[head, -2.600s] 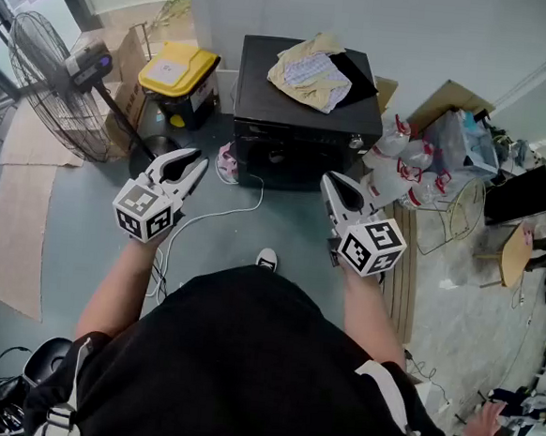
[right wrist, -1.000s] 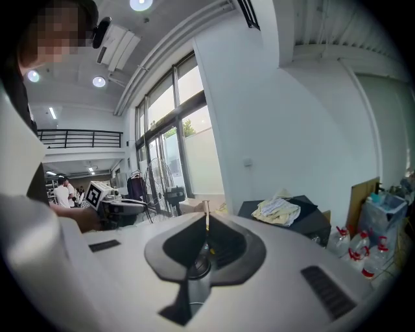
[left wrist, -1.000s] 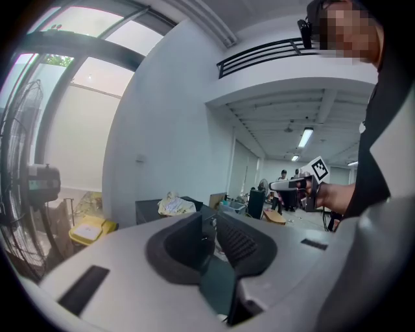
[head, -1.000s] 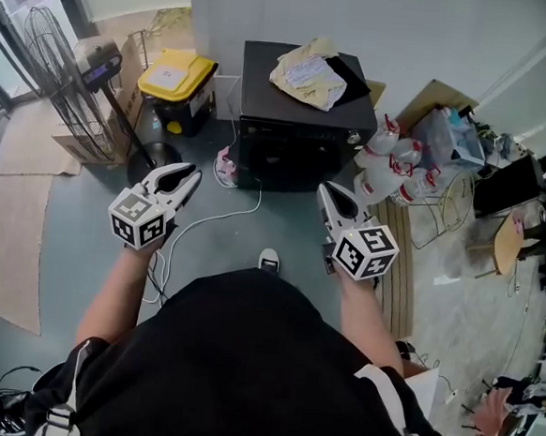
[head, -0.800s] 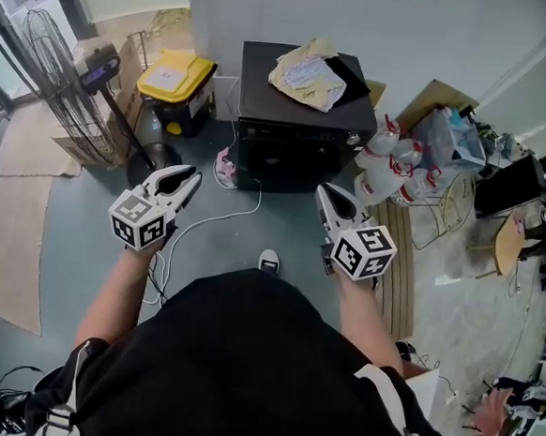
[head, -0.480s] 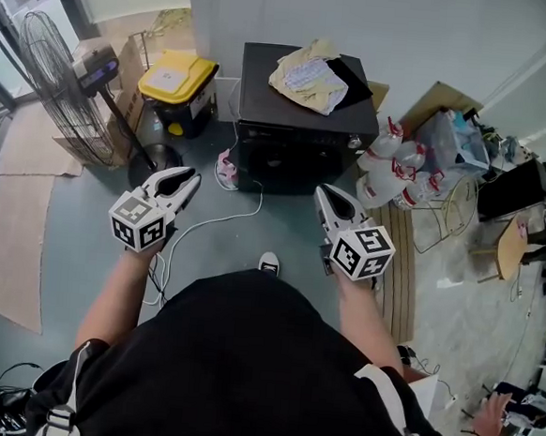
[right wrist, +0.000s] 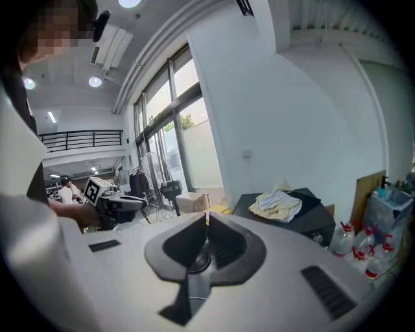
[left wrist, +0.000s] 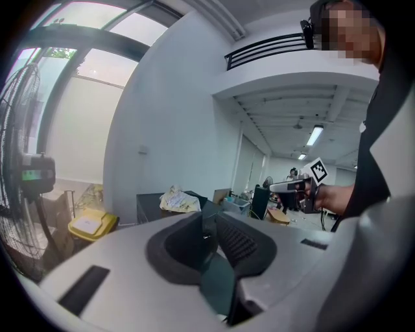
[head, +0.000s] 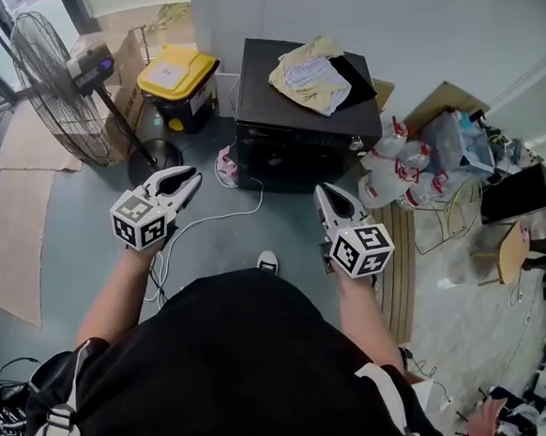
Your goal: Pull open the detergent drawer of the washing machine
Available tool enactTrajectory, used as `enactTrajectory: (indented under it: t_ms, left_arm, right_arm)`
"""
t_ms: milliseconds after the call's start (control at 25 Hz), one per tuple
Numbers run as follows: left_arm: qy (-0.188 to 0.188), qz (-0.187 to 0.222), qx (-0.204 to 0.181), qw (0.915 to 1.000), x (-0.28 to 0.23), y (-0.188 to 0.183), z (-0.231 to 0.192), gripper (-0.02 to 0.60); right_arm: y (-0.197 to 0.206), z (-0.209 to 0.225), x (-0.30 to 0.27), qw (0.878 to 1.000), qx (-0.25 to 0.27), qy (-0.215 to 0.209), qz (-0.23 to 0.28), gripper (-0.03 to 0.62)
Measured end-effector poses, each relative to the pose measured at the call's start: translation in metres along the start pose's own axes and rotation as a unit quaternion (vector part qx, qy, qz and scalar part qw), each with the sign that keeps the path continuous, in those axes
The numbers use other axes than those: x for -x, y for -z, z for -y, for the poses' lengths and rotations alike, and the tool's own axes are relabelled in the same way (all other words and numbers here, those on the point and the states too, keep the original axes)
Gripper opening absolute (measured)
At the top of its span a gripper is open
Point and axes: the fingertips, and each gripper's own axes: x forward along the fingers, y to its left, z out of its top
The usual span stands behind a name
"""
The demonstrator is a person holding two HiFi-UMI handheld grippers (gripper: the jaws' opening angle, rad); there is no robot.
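Observation:
A black washing machine [head: 300, 147] stands against the white wall, with crumpled cloths [head: 309, 74] on its lid. Its dark front faces me, and I cannot make out the detergent drawer on it. My left gripper [head: 193, 175] hangs over the grey floor, short of the machine's left corner, jaws together and empty. My right gripper [head: 323, 191] hangs short of the right corner, also shut on nothing. The left gripper view shows the shut tips [left wrist: 209, 217] with the machine [left wrist: 153, 206] beyond. In the right gripper view the machine [right wrist: 305, 209] lies right of the shut tips [right wrist: 207, 218].
A standing fan [head: 57, 73] and a yellow-lidded bin [head: 178, 75] stand left of the machine. Several spray bottles [head: 396, 166] and bags crowd its right side. A white cable [head: 224, 213] trails over the floor between the grippers. Flattened cardboard [head: 16, 225] lies at far left.
Both grippers have shifted a little in the head view and stay shut. The picture has swayed with the head, so the fan and the clutter at the right sit slightly differently.

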Motion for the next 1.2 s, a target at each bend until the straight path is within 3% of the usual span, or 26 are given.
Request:
enactTrajectory:
  t_ms: [1200]
  left_arm:
    - [-0.059, -0.006, 0.019, 0.9981, -0.069, -0.005, -0.032, 0.029]
  right_arm:
    - [-0.007, 0.078, -0.073, 0.997, 0.009, -0.063, -0.044, 0.012]
